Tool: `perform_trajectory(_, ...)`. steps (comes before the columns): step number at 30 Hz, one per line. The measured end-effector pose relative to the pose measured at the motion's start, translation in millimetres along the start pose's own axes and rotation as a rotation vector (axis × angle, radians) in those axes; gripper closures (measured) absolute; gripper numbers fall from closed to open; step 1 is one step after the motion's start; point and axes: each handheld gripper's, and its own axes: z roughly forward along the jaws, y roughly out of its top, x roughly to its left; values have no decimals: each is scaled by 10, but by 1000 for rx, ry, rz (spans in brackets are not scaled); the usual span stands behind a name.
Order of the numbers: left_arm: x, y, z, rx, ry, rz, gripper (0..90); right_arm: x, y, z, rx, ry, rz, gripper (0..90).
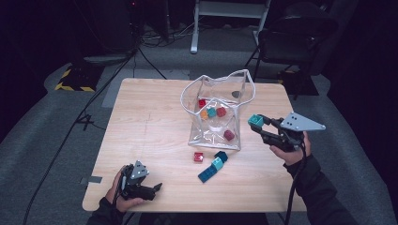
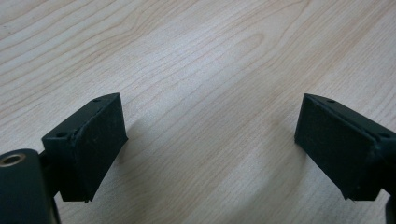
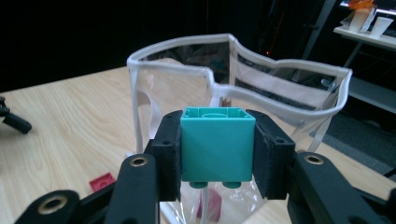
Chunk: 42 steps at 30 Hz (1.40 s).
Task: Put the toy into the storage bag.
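My right gripper (image 1: 256, 122) is shut on a teal block (image 1: 255, 120), held in the air just right of the clear plastic bag (image 1: 244, 77). In the right gripper view the teal block (image 3: 217, 144) sits upside down between the jaws, studs pointing down, with the bag's white-edged rim (image 3: 187, 44) right behind it. Several blocks lie inside the bag, among them a dark red one (image 1: 229, 135). My left gripper (image 1: 158, 187) rests at the table's near left corner, open. In the left gripper view its pads (image 2: 95, 140) stand wide apart over bare wood.
On the wooden table (image 1: 150, 126) in front of the bag lie a red block (image 1: 198, 157) and a row of joined teal and dark blue blocks (image 1: 213, 166). Beyond the table are a black chair (image 1: 295, 37), cables and a white frame.
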Motion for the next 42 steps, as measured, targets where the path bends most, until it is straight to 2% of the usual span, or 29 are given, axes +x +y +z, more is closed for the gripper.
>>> perform_trajectory(12,0,0,1,0,-1,0,92,-67,337,101,-36,-36,-17,590)
perform_trajectory(21,0,0,0,0,0,1,92,-98,494,256,-36,-52,-17,590)
perform_trajectory(31,0,0,0,0,0,1,92,-119,554,465,-22,-64,-4,590)
perform_trajectory(39,-3,-1,1,-1,-2,-2,92,-146,572,648,12,-80,0,590)
perform_trajectory(42,-3,-1,1,0,-3,-3,92,-165,564,721,24,-85,15,590)
